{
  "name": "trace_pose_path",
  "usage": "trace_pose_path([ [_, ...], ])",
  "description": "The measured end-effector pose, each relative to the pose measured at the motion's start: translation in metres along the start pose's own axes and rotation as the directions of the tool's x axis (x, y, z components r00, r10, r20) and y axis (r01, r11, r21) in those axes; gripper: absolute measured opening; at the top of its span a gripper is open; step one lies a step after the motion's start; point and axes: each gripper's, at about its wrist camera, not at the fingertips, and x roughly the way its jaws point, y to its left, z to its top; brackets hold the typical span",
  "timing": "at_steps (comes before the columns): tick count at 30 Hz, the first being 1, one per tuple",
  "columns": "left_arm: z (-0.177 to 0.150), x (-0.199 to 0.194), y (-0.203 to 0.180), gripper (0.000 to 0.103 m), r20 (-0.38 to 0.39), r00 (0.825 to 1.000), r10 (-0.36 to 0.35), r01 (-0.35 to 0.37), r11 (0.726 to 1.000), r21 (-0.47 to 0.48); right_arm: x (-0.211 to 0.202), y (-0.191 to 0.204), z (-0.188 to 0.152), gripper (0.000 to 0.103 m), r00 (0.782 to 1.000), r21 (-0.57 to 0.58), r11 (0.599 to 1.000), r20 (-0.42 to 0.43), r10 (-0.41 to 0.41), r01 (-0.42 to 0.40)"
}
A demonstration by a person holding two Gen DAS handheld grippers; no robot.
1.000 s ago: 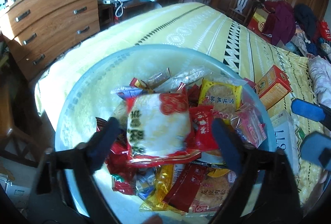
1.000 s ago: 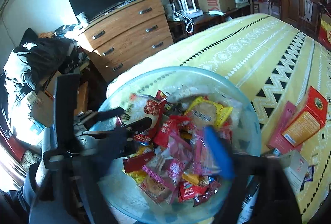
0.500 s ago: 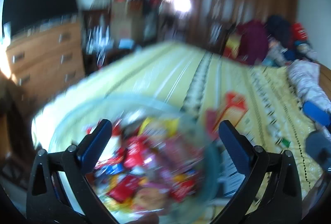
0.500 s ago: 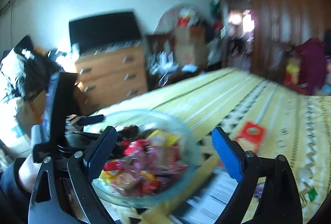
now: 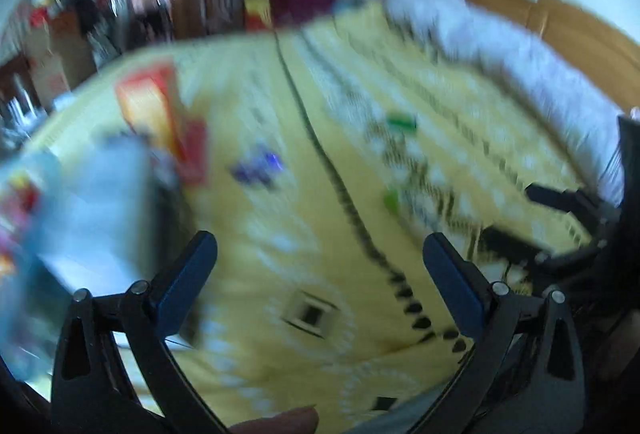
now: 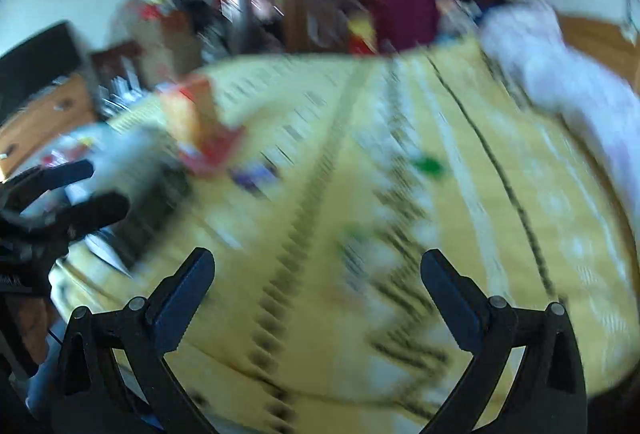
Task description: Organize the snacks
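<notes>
Yellow patterned bedspread (image 5: 320,234) lies bare under both spread, empty hand-held grippers, left (image 5: 320,266) and right (image 6: 318,282), whose jaws have just been opening. Earlier they hung over the snack bowl (image 5: 24,218); it now sits blurred at the bed's left edge.
</notes>
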Motion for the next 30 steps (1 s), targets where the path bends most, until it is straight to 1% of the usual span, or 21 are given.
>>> trace_pose_path([
  [2,-0.008,0.041,-0.001,0.103,-0.087,0.996,0.012,-0.013,1.0,-0.012,0.018,-0.03,-0.018,0.103,0.997,0.037,0.999,-0.068,-0.019,0.022],
  [4,-0.012,0.069,-0.003,0.103,-0.136,0.99,0.043,-0.044,0.999,-0.01,0.033,-0.052,-0.028,0.103,0.994,0.056,0.998,-0.111,-0.019,0.026],
  [6,-0.018,0.086,-0.009,0.103,-0.171,0.983,0.067,-0.069,0.998,-0.008,0.05,-0.074,-0.035,0.103,0.989,0.078,0.996,-0.144,-0.027,0.038],
  [8,-0.019,0.107,-0.007,0.103,-0.201,0.976,0.083,-0.088,0.996,-0.018,0.068,-0.094,-0.04,0.103,0.984,0.096,0.994,-0.178,-0.032,0.05],
  [10,-0.024,0.121,-0.01,0.103,-0.226,0.968,0.106,-0.111,0.994,-0.009,0.079,-0.107,-0.043,0.103,0.983,0.108,0.992,-0.179,-0.043,0.063],
  [11,-0.025,0.127,-0.009,0.103,-0.226,0.967,0.115,-0.118,0.993,0.0,0.084,-0.116,-0.043,0.103,0.982,0.12,0.99,-0.182,-0.052,0.074],
  [13,-0.025,0.13,-0.012,0.103,-0.204,0.972,0.121,-0.122,0.993,0.007,0.089,-0.126,-0.044,0.103,0.98,0.14,0.987,-0.19,-0.052,0.08],
  [16,-0.028,0.139,-0.01,0.103,-0.2,0.974,0.111,-0.118,0.993,-0.022,0.096,-0.137,-0.046,0.103,0.978,0.147,0.985,-0.2,-0.061,0.091],
  [17,-0.029,0.141,-0.009,0.103,-0.196,0.975,0.104,-0.113,0.993,-0.036,0.104,-0.14,-0.046,0.103,0.974,0.14,0.985,-0.217,-0.065,0.097],
  [19,-0.031,0.141,-0.007,0.103,-0.184,0.979,0.09,-0.1,0.994,-0.047,0.11,-0.137,-0.049,0.103,0.97,0.118,0.987,-0.231,-0.078,0.108],
  [22,-0.033,0.143,-0.009,0.103,-0.169,0.982,0.087,-0.096,0.994,-0.048,0.115,-0.133,-0.049,0.103,0.965,0.088,0.987,-0.237,-0.111,0.135],
  [25,-0.033,0.144,-0.01,0.103,-0.162,0.983,0.089,-0.098,0.994,-0.047,0.115,-0.132,-0.05,0.103,0.962,0.104,0.982,-0.242,-0.126,0.154],
  [28,-0.034,0.144,-0.011,0.103,-0.159,0.983,0.088,-0.097,0.994,-0.048,0.117,-0.128,-0.05,0.103,0.957,0.098,0.977,-0.243,-0.159,0.188],
  [30,-0.034,0.144,-0.01,0.103,-0.158,0.984,0.088,-0.097,0.994,-0.049,0.119,-0.129,-0.049,0.103,0.955,0.106,0.977,-0.252,-0.156,0.187],
])
